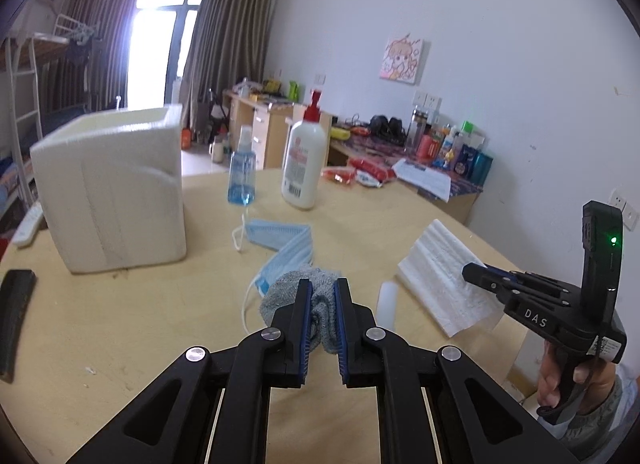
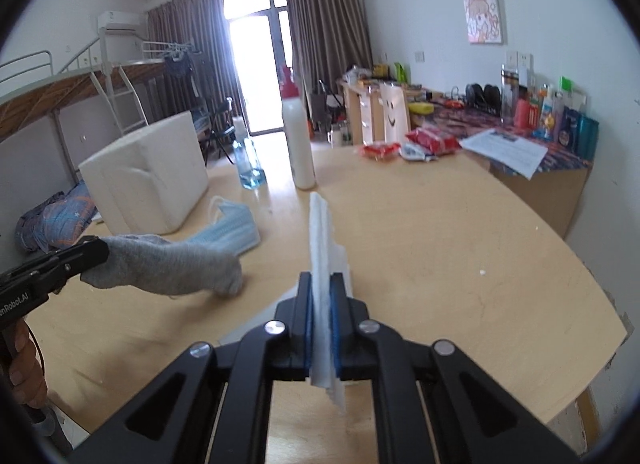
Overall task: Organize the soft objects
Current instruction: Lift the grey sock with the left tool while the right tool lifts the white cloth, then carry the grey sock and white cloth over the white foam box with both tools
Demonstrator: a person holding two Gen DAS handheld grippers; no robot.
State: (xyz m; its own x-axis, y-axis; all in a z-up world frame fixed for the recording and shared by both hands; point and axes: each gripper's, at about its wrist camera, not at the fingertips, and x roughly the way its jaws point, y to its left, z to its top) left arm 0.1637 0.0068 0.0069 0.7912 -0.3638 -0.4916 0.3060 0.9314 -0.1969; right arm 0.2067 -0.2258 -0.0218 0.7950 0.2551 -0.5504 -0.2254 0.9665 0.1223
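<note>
A grey sock [image 1: 296, 296] is clamped in the left tool [image 1: 323, 304] and a white tissue [image 2: 322, 248] in the right tool [image 2: 320, 304]; carrying both to the foam box [image 1: 112, 183] is probably called for next.

Both wrist cameras look forward and slightly down, low over one shared table [image 1: 140, 324].

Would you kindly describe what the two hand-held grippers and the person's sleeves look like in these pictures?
Both are matte black scissor-linkage tools with silver pivot rivets and blue pads inside the fingers. The right hand-held gripper has white "DAS" lettering, a pistol grip, a white sticker label and an upright black module with a green light. The left hand-held gripper bears white lettering ending in "Robot.AI". A grey sleeve cuff shows at the right wrist.
</note>
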